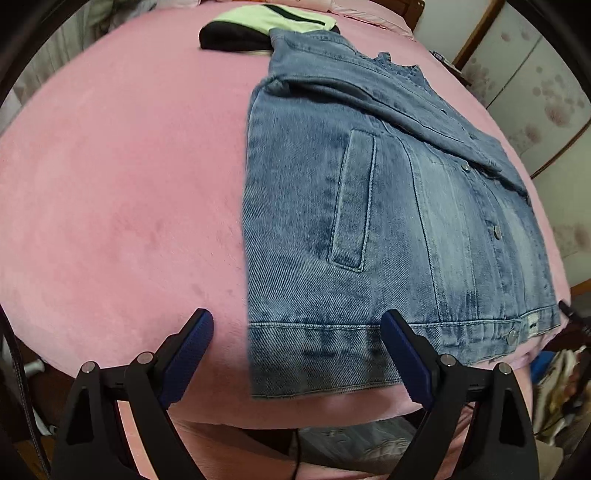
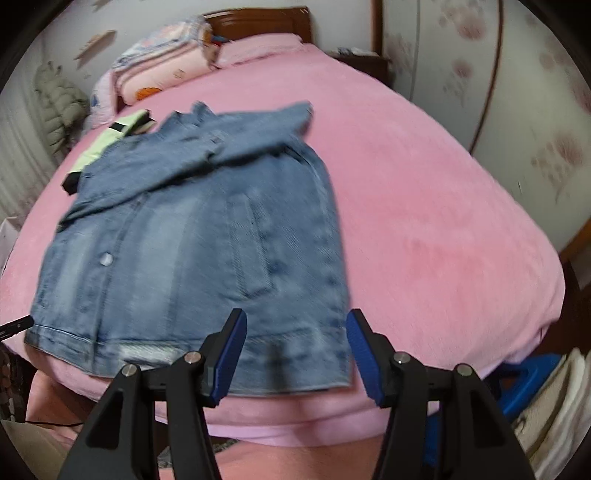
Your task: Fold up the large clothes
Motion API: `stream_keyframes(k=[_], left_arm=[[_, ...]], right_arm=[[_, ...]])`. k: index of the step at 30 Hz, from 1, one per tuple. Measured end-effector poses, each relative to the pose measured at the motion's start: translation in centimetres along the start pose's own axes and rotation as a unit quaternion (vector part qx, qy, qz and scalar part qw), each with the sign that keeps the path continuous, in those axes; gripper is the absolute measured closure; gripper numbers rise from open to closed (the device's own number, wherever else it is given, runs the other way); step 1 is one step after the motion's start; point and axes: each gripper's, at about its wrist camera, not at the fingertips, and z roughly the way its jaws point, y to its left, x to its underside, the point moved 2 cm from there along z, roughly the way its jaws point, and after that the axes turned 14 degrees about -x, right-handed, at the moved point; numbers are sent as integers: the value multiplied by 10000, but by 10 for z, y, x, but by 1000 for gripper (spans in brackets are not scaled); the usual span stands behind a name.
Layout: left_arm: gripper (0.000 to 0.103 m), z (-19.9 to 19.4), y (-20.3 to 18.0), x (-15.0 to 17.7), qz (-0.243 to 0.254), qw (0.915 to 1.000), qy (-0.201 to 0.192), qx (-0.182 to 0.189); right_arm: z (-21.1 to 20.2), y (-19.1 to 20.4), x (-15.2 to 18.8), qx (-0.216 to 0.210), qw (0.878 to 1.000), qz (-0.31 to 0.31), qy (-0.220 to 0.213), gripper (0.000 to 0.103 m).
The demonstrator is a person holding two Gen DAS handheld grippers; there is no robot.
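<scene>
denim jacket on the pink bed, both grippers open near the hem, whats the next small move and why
Probably lower both grippers onto the hem and pinch it. The blue denim jacket lies flat on the pink bedspread with sleeves folded in; the left gripper and right gripper hover open at its near corners, holding nothing.

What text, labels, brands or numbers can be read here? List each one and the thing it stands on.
None can be read.
denim jacket: the small pale tag at its hem is too small to tell whether it is printed.
green and black garment: no lettering shows.
patterned pillow: the print is blurred; no words can be made out.
</scene>
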Motion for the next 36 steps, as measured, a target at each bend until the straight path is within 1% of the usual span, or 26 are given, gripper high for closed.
stream_keyframes(k=[4, 8, 12, 15, 16, 17, 19, 21, 22, 23, 24, 25, 26, 28, 30, 31, 34, 36], left_arm=[[12, 12, 9, 2, -209, 9994, 53, 267], [12, 18, 16, 2, -378, 9979, 62, 524], [12, 23, 20, 3, -429, 9970, 61, 640], [12, 25, 17, 3, -369, 9968, 45, 701], [12, 24, 15, 4, -317, 9967, 57, 749], [13, 25, 12, 5, -246, 9964, 85, 809], [17, 25, 1, 5, -90, 9959, 124, 891], [32, 25, -7, 6, 25, 9965, 115, 827], [39, 24, -9, 5, 26, 9969, 105, 778], [59, 24, -10, 4, -6, 9969, 106, 783], [81, 22, -9, 3, -78, 9967, 117, 797], [85, 22, -8, 0, -172, 9951, 210, 953], [91, 20, -9, -2, -251, 9949, 213, 949], [92, 11, -11, -6, -247, 9964, 192, 791], [92, -3, -14, -12, -320, 9964, 115, 782], [92, -12, -14, -16, -420, 9953, 25, 876], [92, -41, -13, -36, -789, 9888, -218, 1249], [92, -58, -14, -53, -973, 9845, -354, 1413]], right_arm=[[10, -22, 8, -101, 9993, 326, 149, 47], [19, -34, 14, -522, 9966, 607, 214, 47], [26, -38, 16, -787, 9942, 680, 260, 47], [31, -43, 17, -1094, 9897, 870, 294, 47], [32, -44, 18, -1201, 9880, 923, 316, 50], [34, -45, 18, -1319, 9859, 968, 346, 56], [35, -44, 19, -1364, 9850, 988, 380, 56], [35, -42, 19, -1359, 9853, 950, 404, 57], [35, -41, 19, -1332, 9859, 923, 426, 60], [35, -39, 18, -1263, 9872, 864, 451, 69], [34, -38, 18, -1206, 9884, 793, 477, 71], [33, -35, 17, -1171, 9894, 716, 484, 74], [31, -33, 16, -1133, 9903, 650, 477, 77], [25, -25, 13, -987, 9930, 453, 456, 81], [14, -17, 7, -901, 9951, 247, 330, 85], [4, -11, 1, -986, 9948, 178, 190, 89], [-20, 2, -19, -1171, 9930, 51, -150, 90], [-36, 16, -40, -1313, 9906, -69, -384, 90]])
